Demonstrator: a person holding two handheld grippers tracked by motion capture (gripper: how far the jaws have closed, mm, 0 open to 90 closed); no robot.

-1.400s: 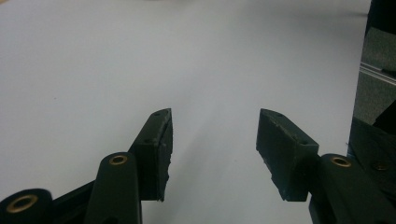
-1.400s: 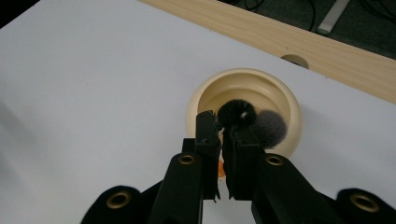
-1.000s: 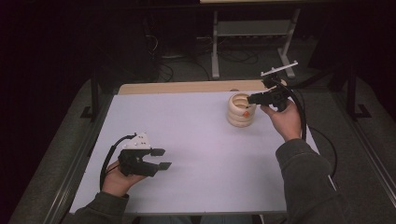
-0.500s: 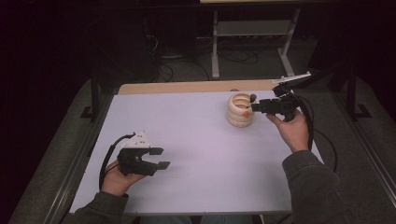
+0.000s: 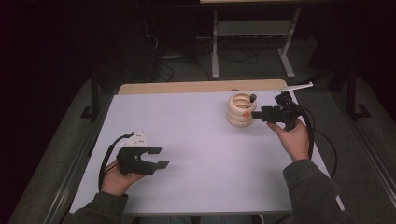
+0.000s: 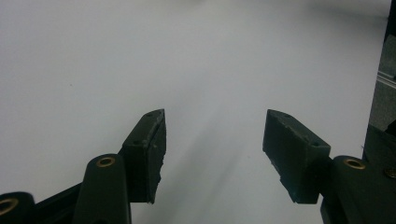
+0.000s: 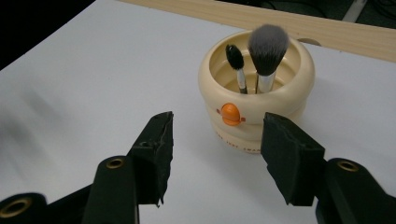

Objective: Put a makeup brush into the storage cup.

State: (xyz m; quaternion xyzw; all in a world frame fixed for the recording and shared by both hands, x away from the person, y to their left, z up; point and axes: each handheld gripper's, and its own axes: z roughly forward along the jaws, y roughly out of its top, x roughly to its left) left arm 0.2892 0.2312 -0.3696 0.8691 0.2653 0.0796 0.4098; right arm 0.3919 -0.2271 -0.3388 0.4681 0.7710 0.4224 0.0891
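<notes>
Cream ribbed brush holder [image 5: 242, 111], upright on the far right part of the white desk [image 5: 196, 140], close to the wooden strip [image 5: 201, 87] along the far edge. Inside: two makeup brushes, a big fluffy brush [image 7: 267, 44] and a slim dark brush [image 7: 235, 58], bristles up, leaning on the far wall of the cup. Small orange knob [image 7: 230, 113] on the front, facing the right gripper's camera. Placed upright, apparently so the brushes stay sorted and easy to pluck from above.

Right gripper [image 5: 259, 115] just beside the holder on its right, pointing at it roughly level, jaws apart and just been opening, nothing between them in the right gripper view, pads clear of the cup. Likely either fresh from letting a brush drop in or lining up for the holder itself; hard to say which.

Left gripper [image 5: 159, 157] low over the near left of the desk, well apart from the holder, jaws apart, having opened a little further, bare desk between them. Parked there, probably to stay out of the way.

Plenty of open surface in the middle and left for moving. Tighter at the right: holder near the far edge, right hand [image 5: 293, 137] near the desk's right edge, cable [image 5: 322, 140] trailing off that side.
</notes>
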